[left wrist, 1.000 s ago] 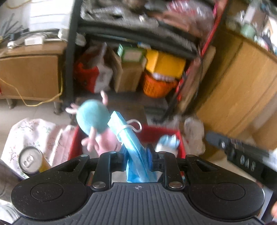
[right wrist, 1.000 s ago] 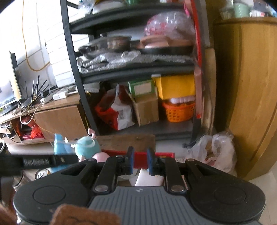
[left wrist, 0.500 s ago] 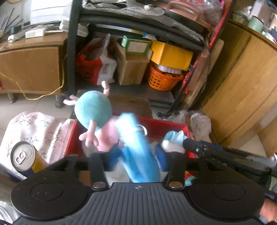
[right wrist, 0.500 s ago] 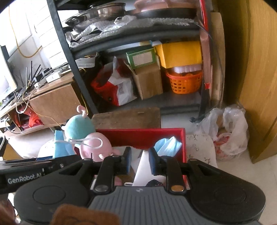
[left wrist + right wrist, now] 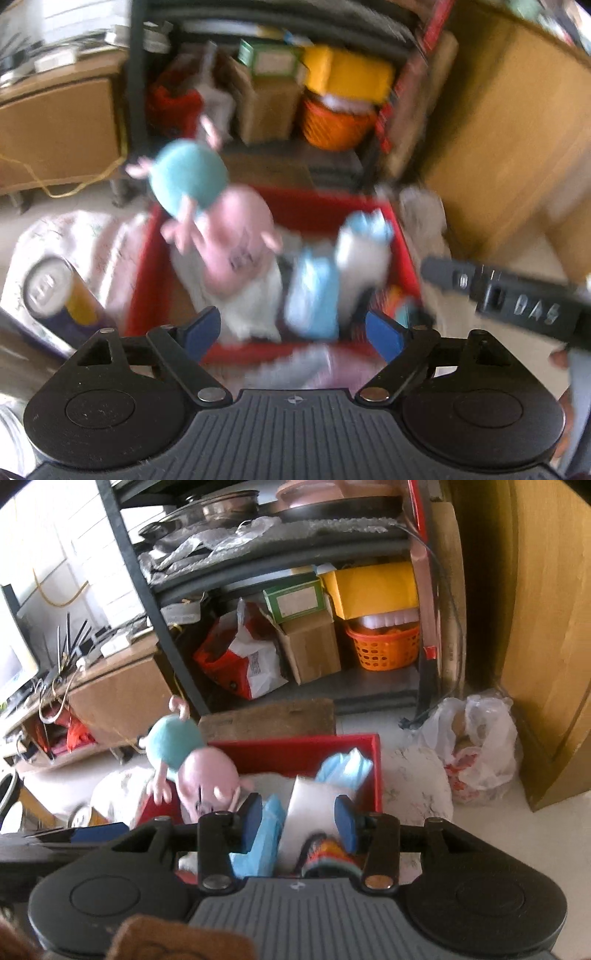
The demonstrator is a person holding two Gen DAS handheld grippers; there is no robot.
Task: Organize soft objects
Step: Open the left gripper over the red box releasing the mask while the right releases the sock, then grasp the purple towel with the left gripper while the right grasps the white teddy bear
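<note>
Through your left wrist camera, your left gripper (image 5: 293, 332) is spreading its jaws wide with nothing pinched, hanging over the red bin (image 5: 402, 236) where the pink plush (image 5: 236, 236) and light blue pack (image 5: 314, 291) are lying (the picture is smeared). Through your right wrist camera, your right gripper (image 5: 300, 821) is opening too, jaws apart and gripping nothing, above the white block (image 5: 314, 805) standing in that bin beside the blue pack.

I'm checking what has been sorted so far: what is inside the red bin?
In the red bin: a pink plush, light blue packet, white block, blue cloth and a striped item. The bin's bottom is covered.
</note>
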